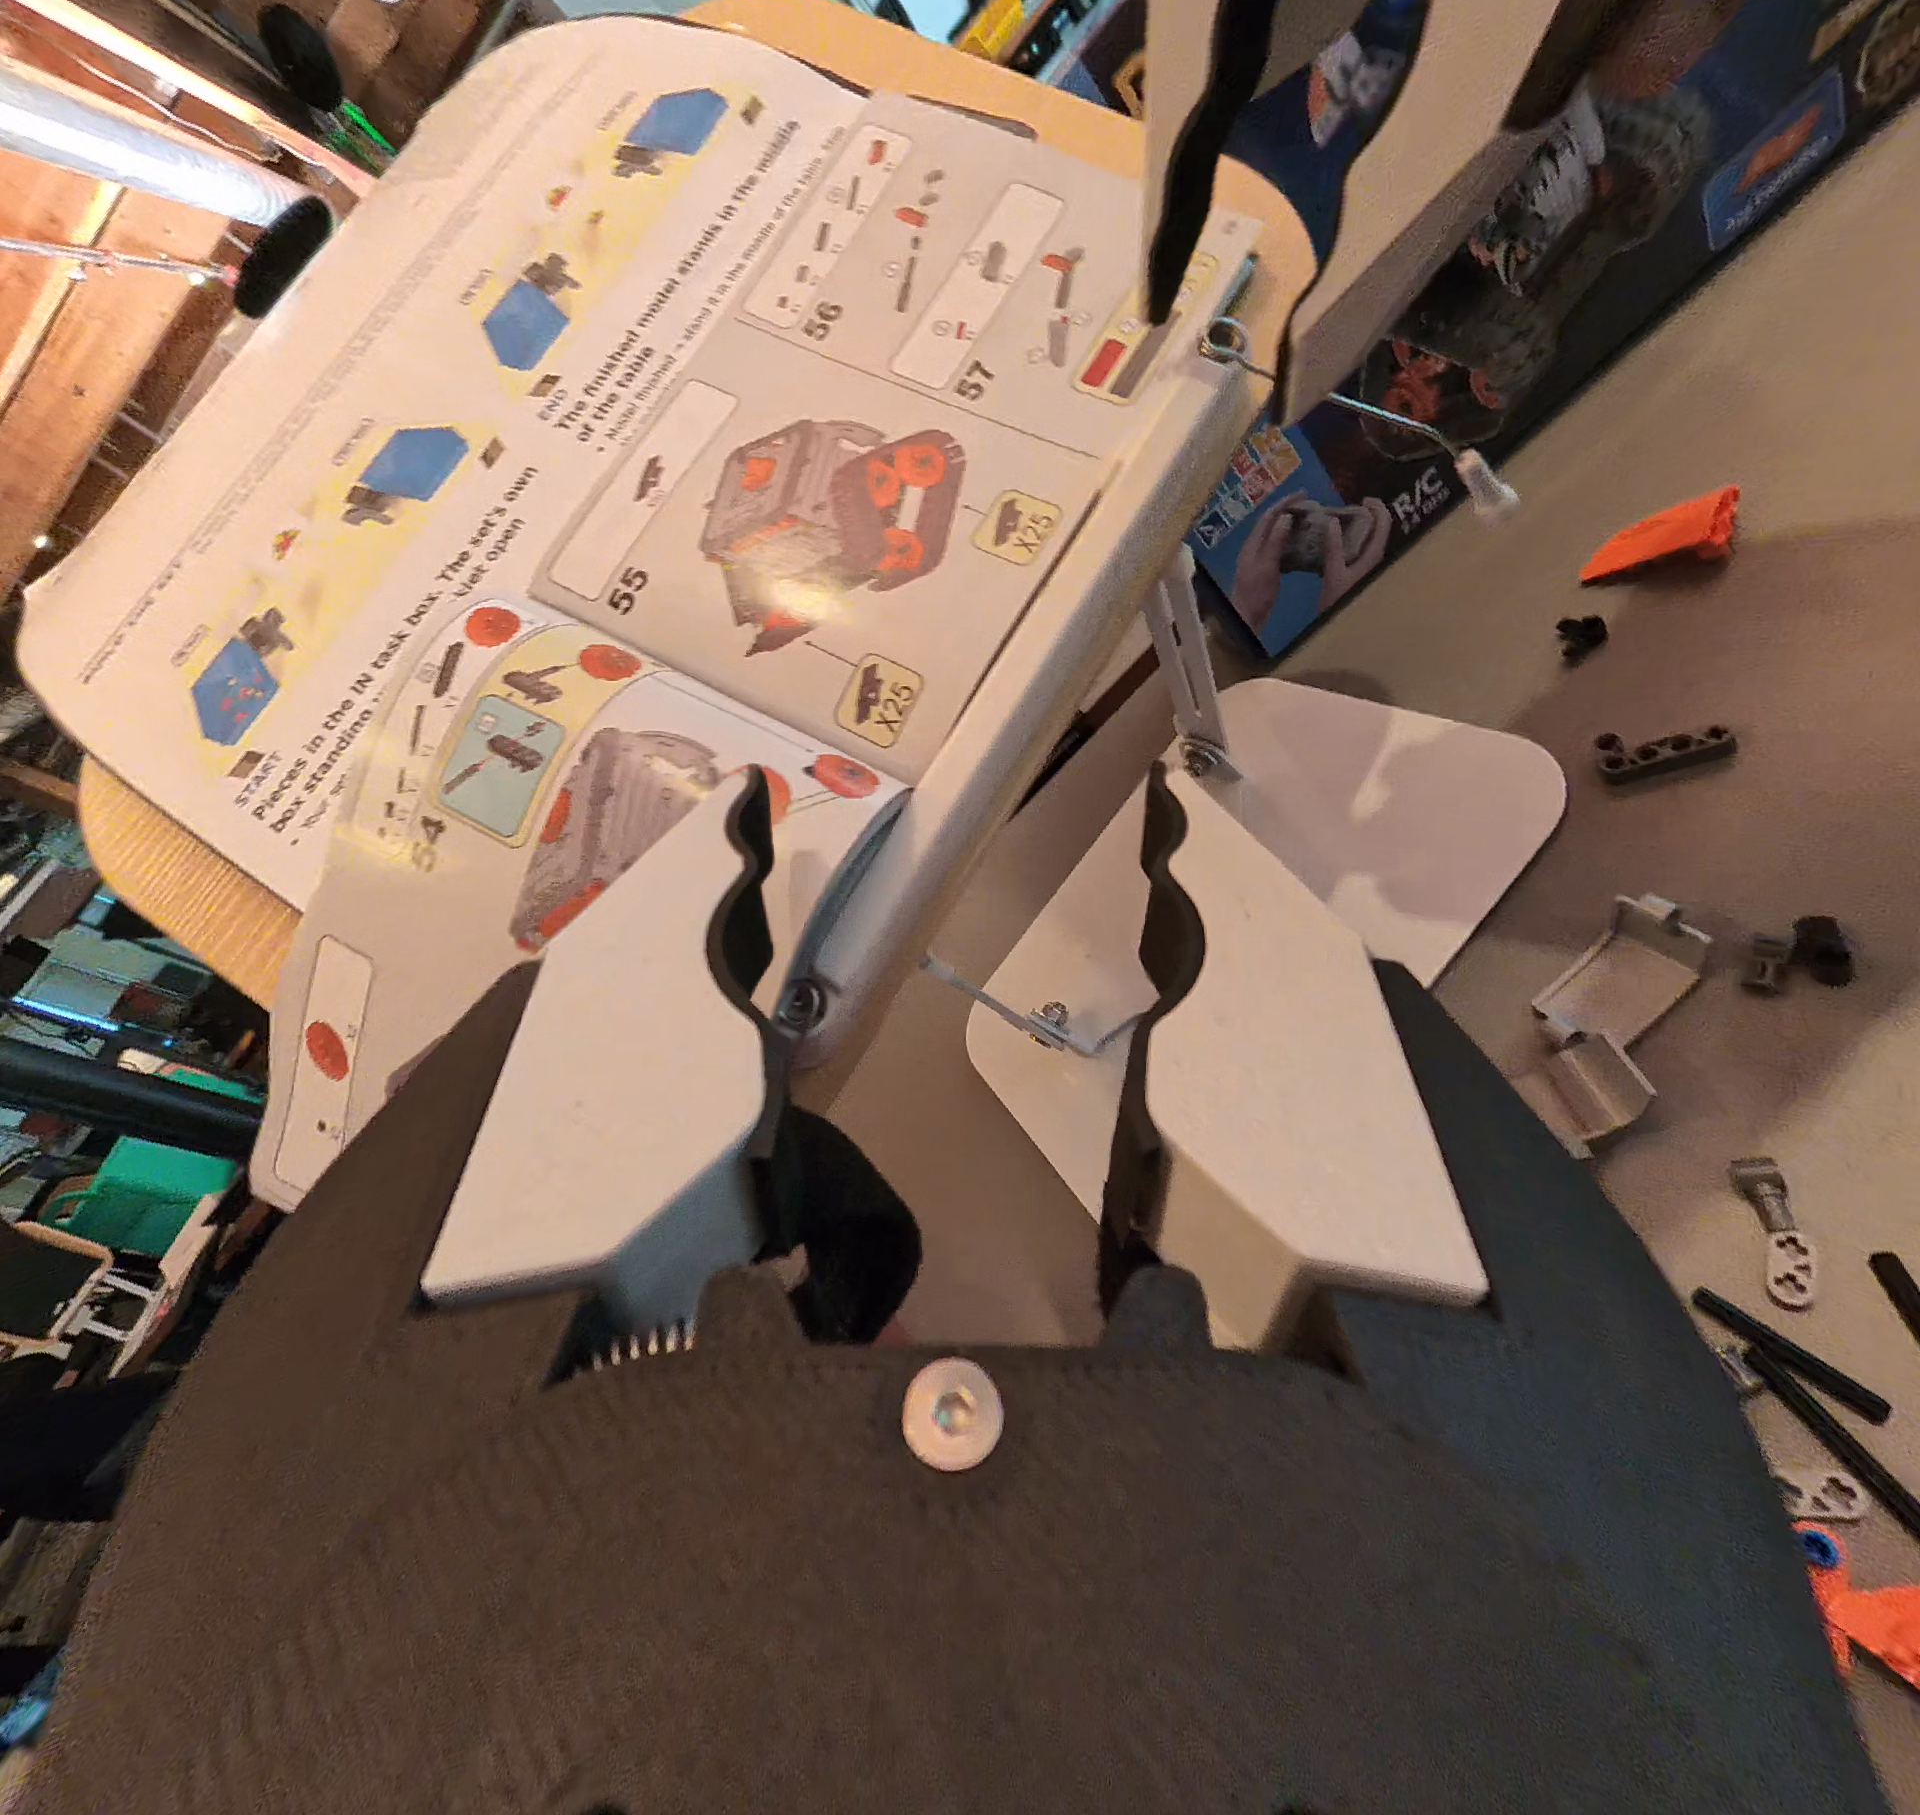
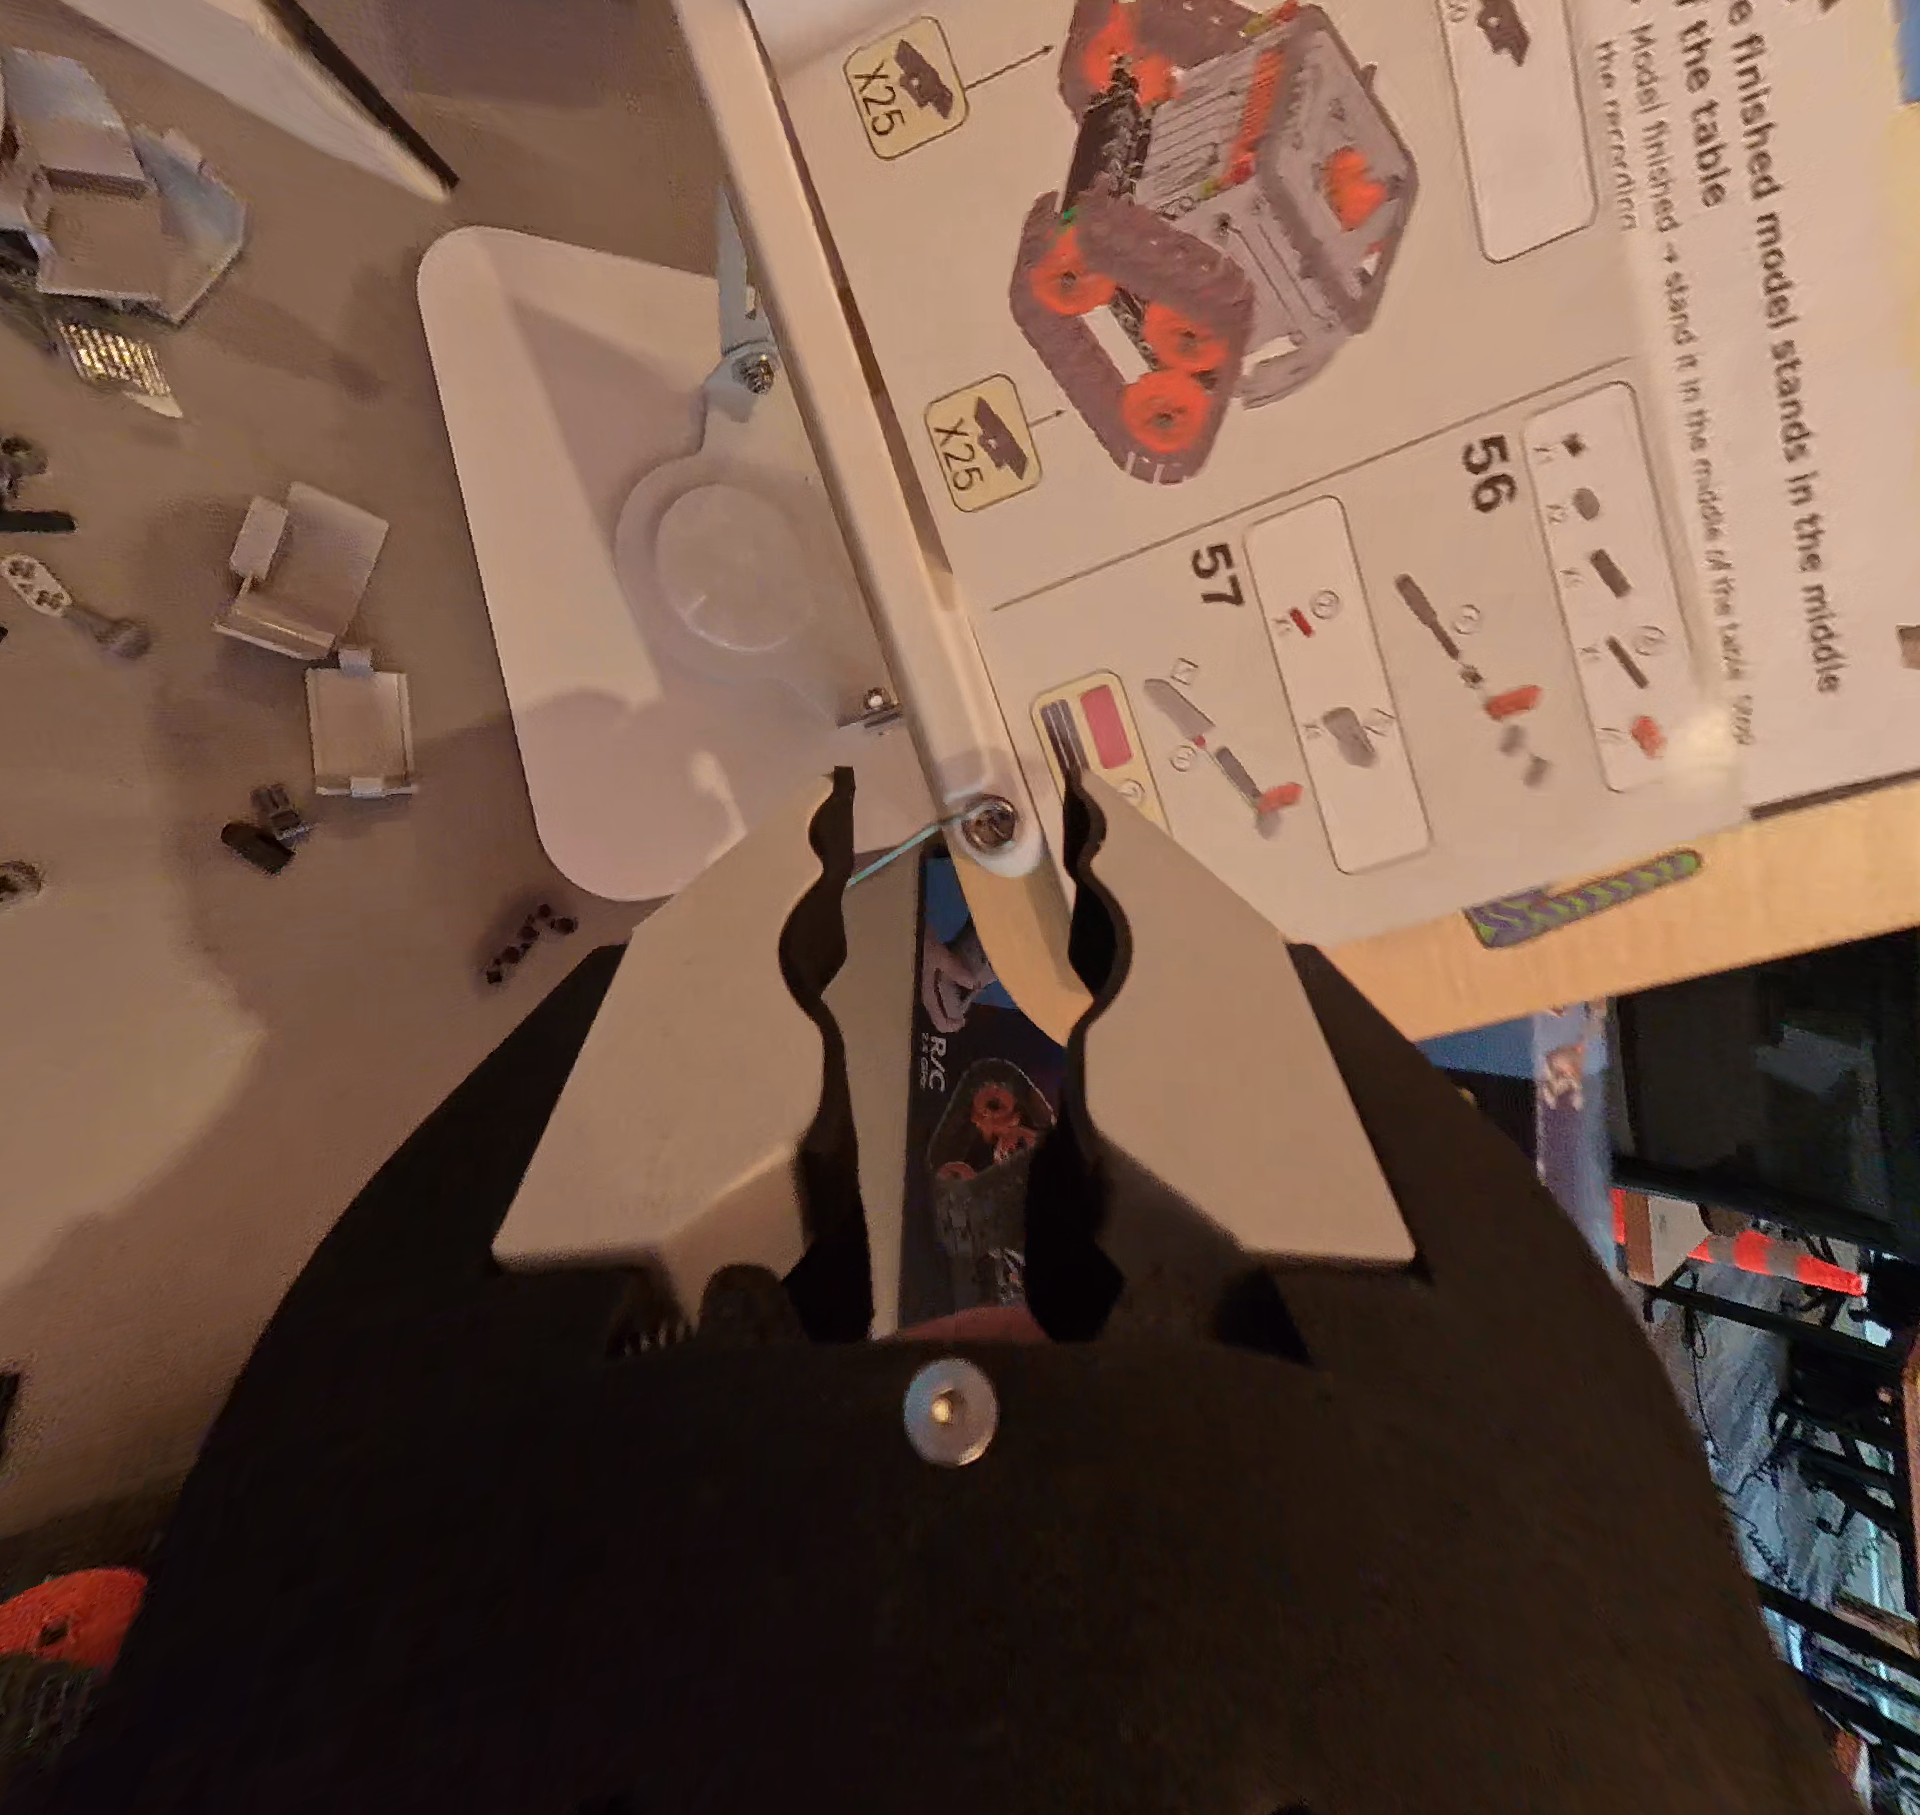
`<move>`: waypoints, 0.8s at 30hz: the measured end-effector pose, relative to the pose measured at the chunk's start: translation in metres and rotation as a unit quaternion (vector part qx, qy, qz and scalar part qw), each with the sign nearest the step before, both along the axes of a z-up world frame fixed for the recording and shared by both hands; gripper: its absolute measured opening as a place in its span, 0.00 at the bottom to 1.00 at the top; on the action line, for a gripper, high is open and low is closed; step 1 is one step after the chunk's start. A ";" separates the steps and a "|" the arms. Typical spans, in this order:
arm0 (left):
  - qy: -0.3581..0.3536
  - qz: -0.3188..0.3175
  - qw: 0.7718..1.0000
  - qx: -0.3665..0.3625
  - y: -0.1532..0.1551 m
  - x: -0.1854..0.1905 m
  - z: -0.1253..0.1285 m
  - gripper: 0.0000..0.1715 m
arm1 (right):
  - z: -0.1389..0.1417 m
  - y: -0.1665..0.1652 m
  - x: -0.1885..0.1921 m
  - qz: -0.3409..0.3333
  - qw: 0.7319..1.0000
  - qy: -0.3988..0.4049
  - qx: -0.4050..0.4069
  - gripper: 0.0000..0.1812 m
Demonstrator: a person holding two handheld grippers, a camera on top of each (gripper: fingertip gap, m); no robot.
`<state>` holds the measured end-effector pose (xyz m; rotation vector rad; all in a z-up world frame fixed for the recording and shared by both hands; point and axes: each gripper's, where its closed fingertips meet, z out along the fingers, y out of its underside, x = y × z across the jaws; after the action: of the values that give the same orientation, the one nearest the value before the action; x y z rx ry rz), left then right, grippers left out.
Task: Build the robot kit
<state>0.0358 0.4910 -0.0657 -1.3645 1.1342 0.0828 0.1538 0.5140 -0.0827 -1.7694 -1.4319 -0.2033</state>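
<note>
An open instruction booklet (image 1: 790, 477) with pictures of a grey and orange tracked model rests on a white book stand (image 1: 1039, 685). My left gripper (image 1: 954, 809) is open, its jaws on either side of the near end of the stand's ledge without gripping it. My right gripper (image 1: 1226, 352) shows at the top, one fingertip on the page corner at the ledge's far end. In the right wrist view the right gripper (image 2: 956, 789) is open, and the ledge's screwed end (image 2: 987, 820) lies between its jaws. The booklet (image 2: 1299, 311) fills the upper right there.
The stand's white base plate (image 1: 1403, 809) sits on a grey table. Loose parts lie beside it: an orange panel (image 1: 1662, 539), grey panels (image 1: 1621, 976), a dark beam (image 1: 1662, 752), black axles (image 1: 1787, 1370). A printed toy box (image 1: 1351, 508) stands behind. The grey panels also show in the right wrist view (image 2: 312, 570).
</note>
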 end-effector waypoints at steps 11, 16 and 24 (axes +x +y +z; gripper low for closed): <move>0.032 0.043 0.999 -0.002 0.018 -0.017 -0.008 0.42 | -0.005 0.010 -0.007 -0.039 0.999 0.013 0.034 0.09; 0.032 0.049 0.998 -0.014 0.021 -0.022 -0.009 0.42 | -0.004 0.003 -0.013 -0.040 0.999 0.018 0.029 0.08; 0.031 0.044 0.999 -0.003 0.021 -0.018 -0.008 0.41 | 0.002 -0.008 -0.015 -0.027 0.999 0.031 0.027 0.13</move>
<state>0.0177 0.5121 -0.0740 -1.4258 1.1254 0.1869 0.1387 0.5060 -0.0809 -1.7565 -1.3246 -0.2119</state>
